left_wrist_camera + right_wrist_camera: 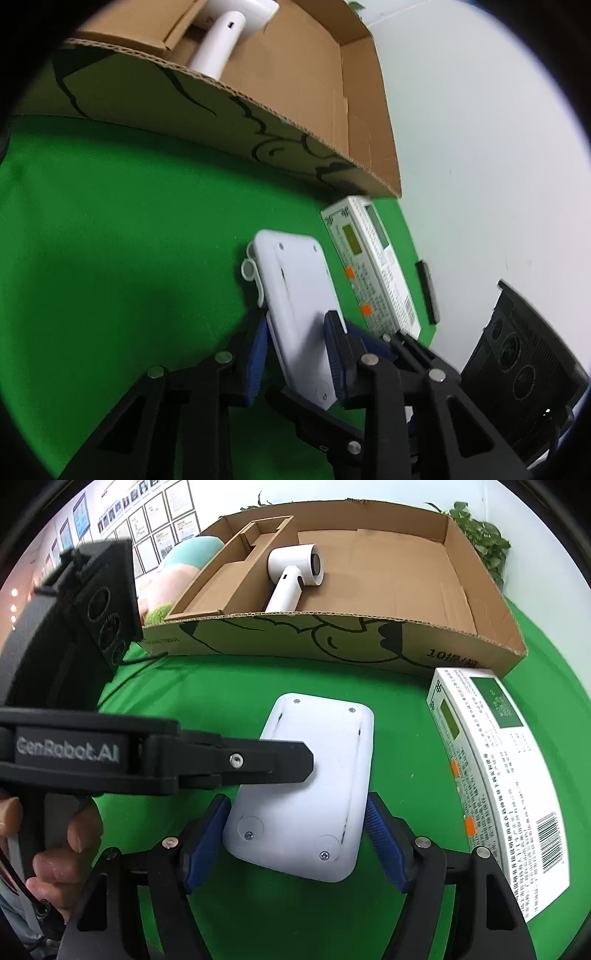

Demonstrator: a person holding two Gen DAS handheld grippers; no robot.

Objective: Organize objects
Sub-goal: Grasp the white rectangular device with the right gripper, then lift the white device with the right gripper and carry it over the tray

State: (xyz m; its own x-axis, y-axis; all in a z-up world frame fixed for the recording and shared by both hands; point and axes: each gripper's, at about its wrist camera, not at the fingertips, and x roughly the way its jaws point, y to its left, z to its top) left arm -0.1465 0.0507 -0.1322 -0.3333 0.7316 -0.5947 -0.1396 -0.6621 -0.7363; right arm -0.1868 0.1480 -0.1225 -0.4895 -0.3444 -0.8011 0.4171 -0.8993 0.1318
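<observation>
A flat white plastic device (306, 775), underside up with screws showing, is held over the green cloth. My right gripper (297, 827) is shut on its near end, blue pads on both long edges. My left gripper (295, 332) is shut on the same device (295, 288) from the side; its finger (273, 760) lies across the device's top in the right wrist view. An open cardboard box (369, 642) stands behind, with a white hair dryer (295, 572) lying in it. The dryer also shows in the left wrist view (221, 44).
A white and green printed carton (495, 775) lies on the cloth to the right of the device, also in the left wrist view (373, 266). A small black bar (428, 291) lies at the cloth's edge. Green plants (480, 535) stand behind the box.
</observation>
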